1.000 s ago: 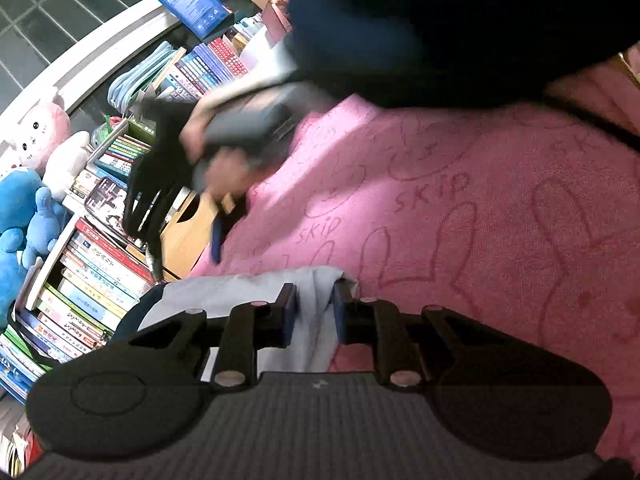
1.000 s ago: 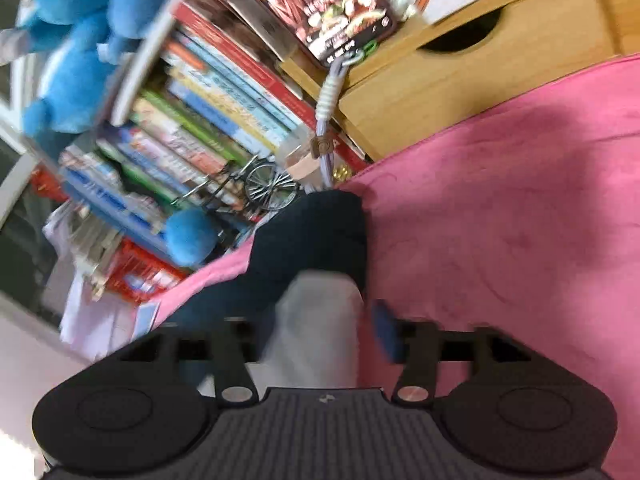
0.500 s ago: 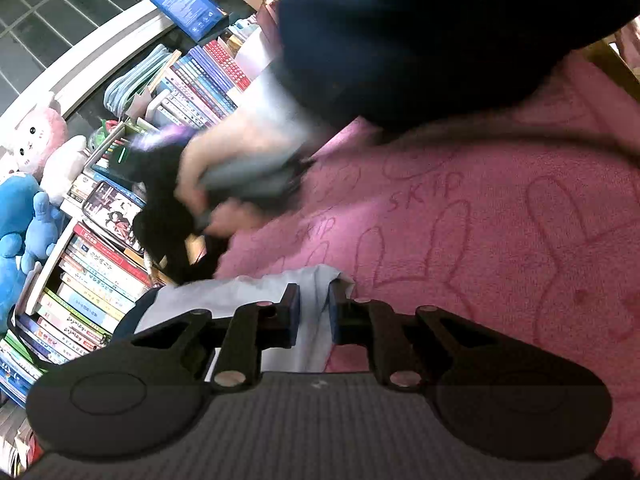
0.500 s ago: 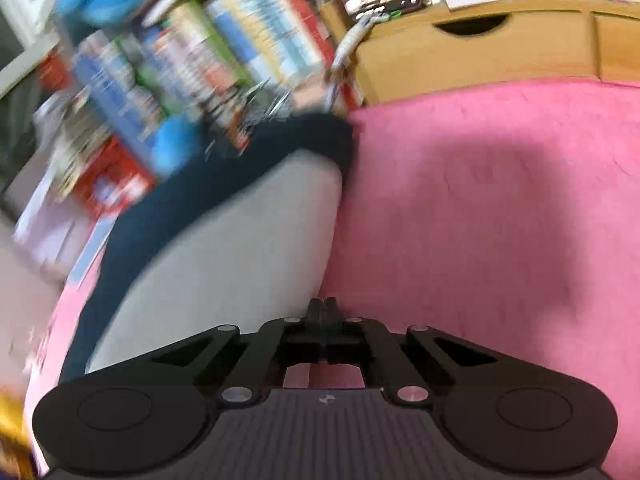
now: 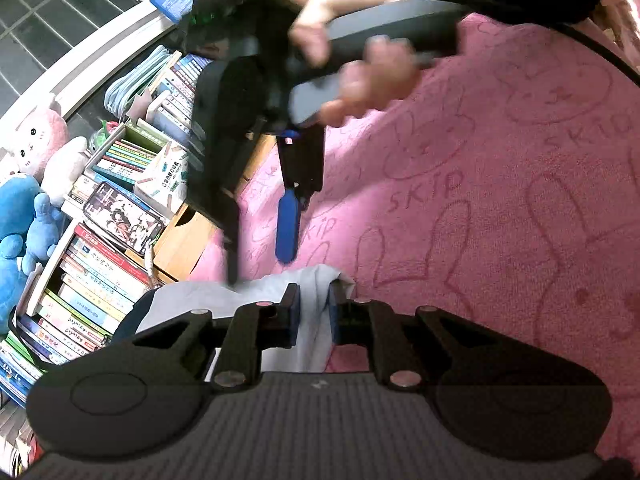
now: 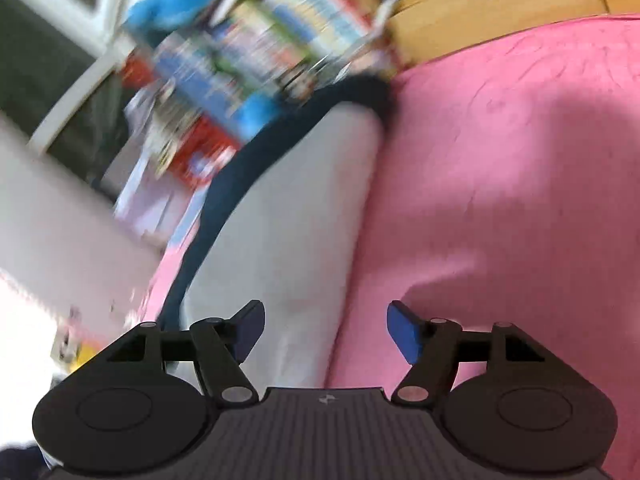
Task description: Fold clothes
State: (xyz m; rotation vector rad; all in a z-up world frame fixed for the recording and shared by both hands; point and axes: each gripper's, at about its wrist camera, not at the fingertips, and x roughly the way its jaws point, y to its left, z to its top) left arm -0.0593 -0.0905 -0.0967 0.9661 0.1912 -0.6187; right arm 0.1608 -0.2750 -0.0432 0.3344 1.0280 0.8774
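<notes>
A light grey garment (image 5: 256,300) with a navy edge lies on the pink blanket (image 5: 500,200). My left gripper (image 5: 314,312) is shut on a raised fold of it at the garment's near corner. A hand (image 5: 360,80) holds my right gripper (image 5: 260,256) just beyond, fingers pointing down at the cloth and spread apart. In the right wrist view that right gripper (image 6: 326,332) is open over the grey garment (image 6: 300,220), nothing between its blue pads (image 6: 404,336). The navy edge (image 6: 208,216) runs along the garment's left side.
Rows of books (image 5: 92,280) and a wooden drawer box (image 5: 184,240) border the blanket on the left, with a phone (image 5: 124,216) and plush toys (image 5: 24,224) on them. The blanket spreads wide to the right. The right wrist view is blurred by motion.
My right gripper went from shut half a second ago to open, and swung over the garment toward my left gripper. The left gripper has kept its hold on the fold.
</notes>
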